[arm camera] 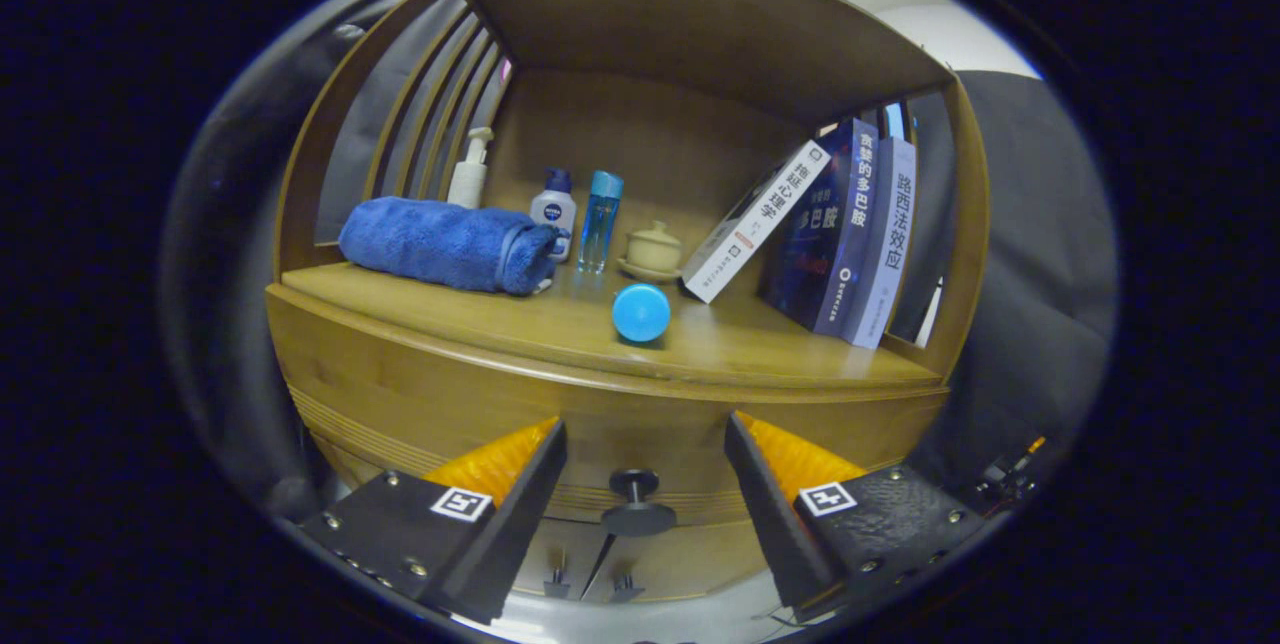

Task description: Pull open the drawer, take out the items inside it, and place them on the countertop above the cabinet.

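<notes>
Gripper wide open, holding nothing, squared to closed drawer. Knob dead ahead between fingers, stem pointing straight back at tool. Countertop above, blue cap near its front edge.

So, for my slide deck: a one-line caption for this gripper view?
Open gripper lined up on the closed drawer's knob, below a countertop holding towel, bottles and books.

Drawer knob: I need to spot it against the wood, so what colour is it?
Black, in the gripper view: the knob sits between the open gripper.
</notes>
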A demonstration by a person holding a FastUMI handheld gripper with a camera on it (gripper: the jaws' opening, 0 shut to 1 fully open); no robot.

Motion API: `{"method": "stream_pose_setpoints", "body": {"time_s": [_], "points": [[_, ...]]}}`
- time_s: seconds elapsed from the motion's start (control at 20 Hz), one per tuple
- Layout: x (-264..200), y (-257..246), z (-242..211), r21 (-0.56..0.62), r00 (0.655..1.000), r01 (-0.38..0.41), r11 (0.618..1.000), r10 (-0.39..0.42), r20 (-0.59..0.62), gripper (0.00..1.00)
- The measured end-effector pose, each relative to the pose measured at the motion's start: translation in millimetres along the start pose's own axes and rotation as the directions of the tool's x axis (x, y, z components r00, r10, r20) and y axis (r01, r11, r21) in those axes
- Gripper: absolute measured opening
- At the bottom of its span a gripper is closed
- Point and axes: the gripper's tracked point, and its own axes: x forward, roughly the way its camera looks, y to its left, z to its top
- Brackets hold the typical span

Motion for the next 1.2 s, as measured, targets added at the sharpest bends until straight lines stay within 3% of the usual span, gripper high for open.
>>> {"method": "stream_pose_setpoints", "body": {"time_s": [0.75,0.95,1.2], "points": [[-1,1,-7,-0.021,0.997,-0.07,0.997,0.07,-0.011,0.98],[-33,-5,21,-0.012,0.993,-0.097,0.995,0.098,0.066,0.97],[-87,-37,99,0.014,0.97,-0.144,0.989,0.139,0.199,0.97]]}}
